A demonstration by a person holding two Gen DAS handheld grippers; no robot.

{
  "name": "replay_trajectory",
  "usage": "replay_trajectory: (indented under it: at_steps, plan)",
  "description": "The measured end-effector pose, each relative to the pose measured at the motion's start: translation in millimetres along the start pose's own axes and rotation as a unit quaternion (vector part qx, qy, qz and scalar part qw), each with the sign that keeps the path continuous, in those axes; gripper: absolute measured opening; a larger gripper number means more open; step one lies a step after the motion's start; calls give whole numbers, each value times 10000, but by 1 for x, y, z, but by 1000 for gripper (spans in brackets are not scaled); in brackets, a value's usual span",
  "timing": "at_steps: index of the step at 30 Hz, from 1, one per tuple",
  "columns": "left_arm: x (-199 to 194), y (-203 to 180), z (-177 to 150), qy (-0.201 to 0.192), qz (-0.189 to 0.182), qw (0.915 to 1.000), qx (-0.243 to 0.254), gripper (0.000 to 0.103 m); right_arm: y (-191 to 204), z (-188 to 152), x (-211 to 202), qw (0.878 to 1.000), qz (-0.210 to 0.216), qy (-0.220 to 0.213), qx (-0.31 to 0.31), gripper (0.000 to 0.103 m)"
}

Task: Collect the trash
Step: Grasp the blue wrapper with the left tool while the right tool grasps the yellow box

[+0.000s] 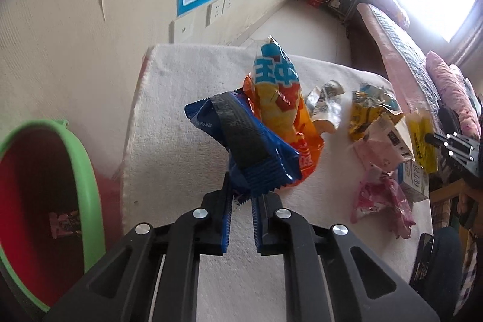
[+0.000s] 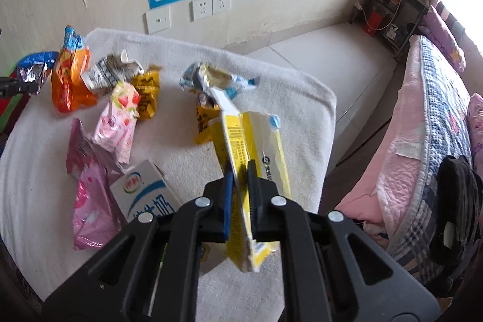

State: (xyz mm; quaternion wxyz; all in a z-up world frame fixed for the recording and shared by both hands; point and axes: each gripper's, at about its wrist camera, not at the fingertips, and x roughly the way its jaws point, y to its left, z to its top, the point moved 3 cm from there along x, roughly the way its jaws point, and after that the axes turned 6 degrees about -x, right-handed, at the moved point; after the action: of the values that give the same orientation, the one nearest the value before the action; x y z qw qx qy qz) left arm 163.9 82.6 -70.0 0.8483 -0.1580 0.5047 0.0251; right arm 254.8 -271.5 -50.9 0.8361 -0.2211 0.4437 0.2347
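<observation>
Left wrist view: left gripper (image 1: 241,195) pinching blue wrapper (image 1: 241,147) above towel (image 1: 169,116); green-rimmed bin (image 1: 90,180) lying left, nearer this hand. Right gripper (image 2: 238,171) clamping yellow carton (image 2: 250,147), pointing away.

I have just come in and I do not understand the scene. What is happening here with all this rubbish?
A person is clearing trash from a white towel with two hand-held grippers. The left gripper is shut on a blue snack wrapper, and the right gripper is shut on a flattened yellow carton. A green-rimmed bin stands to the left of the towel. An orange chip bag, pink wrappers and a milk carton still lie on the towel.
</observation>
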Motion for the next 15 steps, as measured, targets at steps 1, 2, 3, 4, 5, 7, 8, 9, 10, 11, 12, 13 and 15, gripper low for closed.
replay_trajectory:
  at_steps: [1, 2, 3, 4, 5, 7, 8, 9, 10, 11, 12, 13, 15]
  plan:
    - [-4, -2, -1, -38, 20, 10000, 42, 9, -1, 1, -4, 10000, -33, -47, 16, 8]
    - [-8, -4, -1, -66, 26, 10000, 69, 9, -2, 3, -8, 9999, -66, -96, 25, 8]
    - [-11, -5, -1, -90, 27, 9999, 87, 9, -4, 4, -11, 9999, -84, -130, 37, 8]
    - [-14, -6, -2, -113, 24, 9999, 96, 9, -5, 7, -16, 9998, -112, -180, 52, 8]
    - [-18, -7, -3, -133, 10, 9999, 90, 9, -6, 8, -19, 9997, -133, -212, 61, 8]
    - [-23, -7, -5, -168, -7, 9998, 84, 9, -8, 11, -29, 9994, -143, -306, 121, 8]
    - [-26, -8, -7, -191, -13, 9998, 86, 9, -9, 11, -33, 9992, -127, -351, 156, 8]
    - [-28, -8, -8, -207, -23, 9998, 81, 9, -9, 13, -39, 9989, -129, -409, 185, 8]
    - [-32, -9, -10, -231, -24, 9997, 78, 9, -8, 14, -45, 9986, -135, -472, 209, 8]
    - [-34, -9, -11, -250, -33, 9997, 80, 9, -8, 15, -51, 9982, -130, -531, 232, 8]
    - [-37, -9, -13, -261, -31, 9996, 88, 9, -6, 17, -56, 9979, -127, -579, 250, 8]
    - [-41, -9, -15, -282, 10, 9995, 109, 9, -4, 17, -60, 9977, -126, -617, 263, 8]
    - [-49, -13, -18, -394, 263, 9984, 315, 9, 1, 20, -70, 9970, -106, -705, 293, 8]
